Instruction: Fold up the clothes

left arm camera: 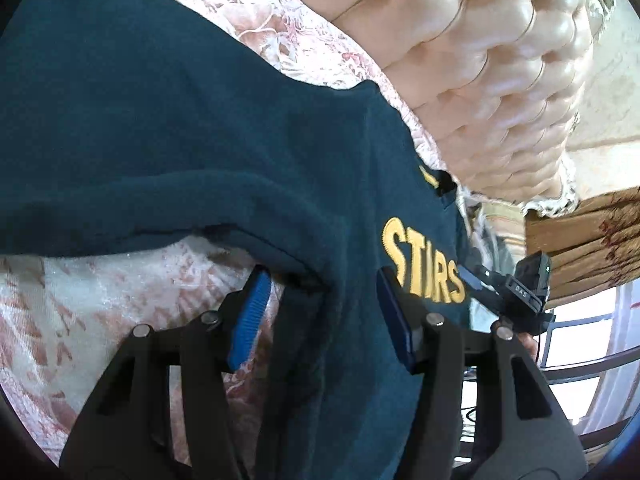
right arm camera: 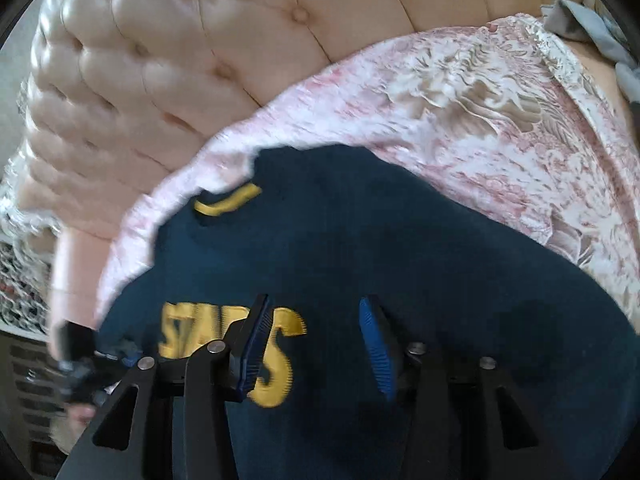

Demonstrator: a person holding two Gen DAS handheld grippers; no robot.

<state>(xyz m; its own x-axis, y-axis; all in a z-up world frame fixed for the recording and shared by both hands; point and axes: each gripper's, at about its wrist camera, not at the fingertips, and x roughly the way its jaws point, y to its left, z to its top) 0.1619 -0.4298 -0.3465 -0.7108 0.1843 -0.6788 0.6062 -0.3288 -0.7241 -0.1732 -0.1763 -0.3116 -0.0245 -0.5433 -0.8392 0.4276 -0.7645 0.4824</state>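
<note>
A dark teal sweatshirt with yellow "STARS" lettering lies on the floral bedspread. My left gripper is open. A hanging fold of the sweatshirt runs between its blue pads, and the left pad stands clear of the cloth. In the right wrist view the same sweatshirt fills the lower half. My right gripper hovers open over it, its left pad in front of the lettering. The right gripper also shows at the sweatshirt's right edge, and the left gripper appears as a blur.
A tufted pink headboard rises behind the bed. A grey cloth lies at the far right corner of the bedspread. A wooden piece of furniture and a window with rails stand beyond the bed.
</note>
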